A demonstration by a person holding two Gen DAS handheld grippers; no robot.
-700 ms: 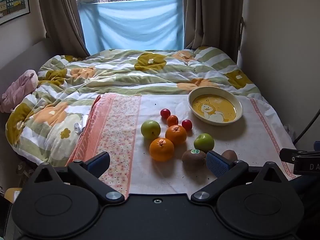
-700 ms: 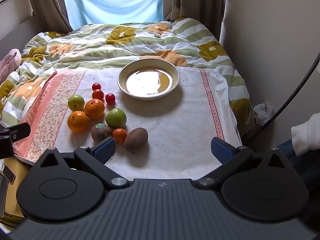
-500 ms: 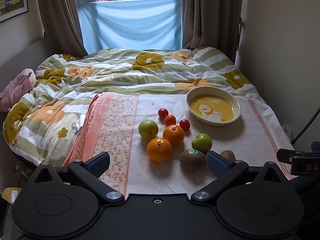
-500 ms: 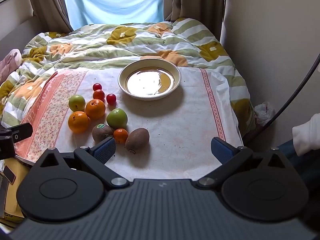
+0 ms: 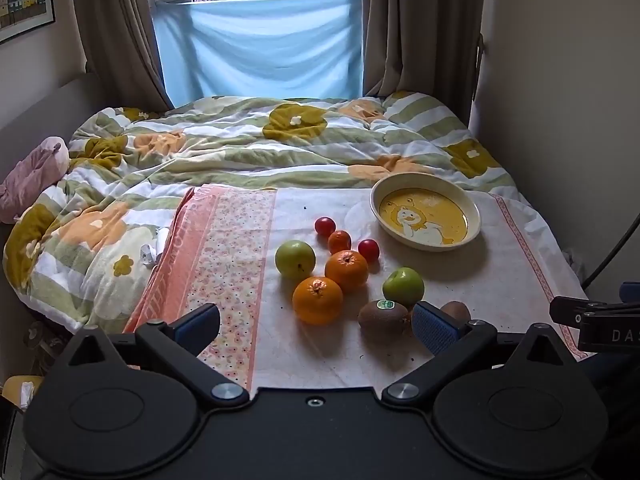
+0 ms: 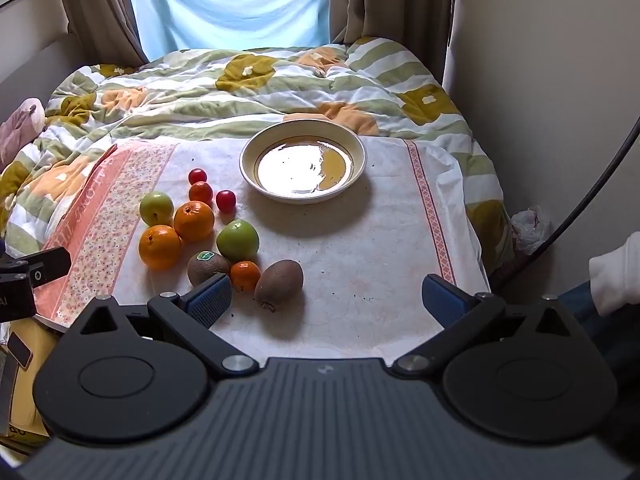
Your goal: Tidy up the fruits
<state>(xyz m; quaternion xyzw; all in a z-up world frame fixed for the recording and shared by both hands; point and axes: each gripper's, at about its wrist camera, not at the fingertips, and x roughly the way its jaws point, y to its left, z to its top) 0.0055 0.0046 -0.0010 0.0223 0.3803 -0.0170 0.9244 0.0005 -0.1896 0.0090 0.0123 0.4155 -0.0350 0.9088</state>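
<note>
Fruit lies in a cluster on a white cloth [image 6: 360, 248] on the bed: two oranges [image 6: 160, 247] [image 6: 194, 221], two green apples [image 6: 237, 241] [image 6: 156, 208], two kiwis [image 6: 279, 280] [image 6: 206, 266], a small mandarin [image 6: 245, 276] and several cherry tomatoes [image 6: 225, 200]. A cream bowl [image 6: 303, 166] with a yellow duck picture [image 5: 426, 220] stands empty behind them. My left gripper [image 5: 316, 326] is open and empty, just in front of the oranges [image 5: 317, 300]. My right gripper [image 6: 326, 298] is open and empty, near the front kiwi.
A striped flowered quilt [image 5: 260, 140] covers the bed behind the cloth. A wall [image 6: 560, 80] runs along the right. Curtains [image 5: 420, 24] and a window are at the back. A pink plush [image 5: 32, 176] lies at the left. The cloth's front edge hangs over the bed edge.
Both grippers have drifted slightly; the left view has pulled back and up a little. Nothing was grasped and the fruit has not moved.
</note>
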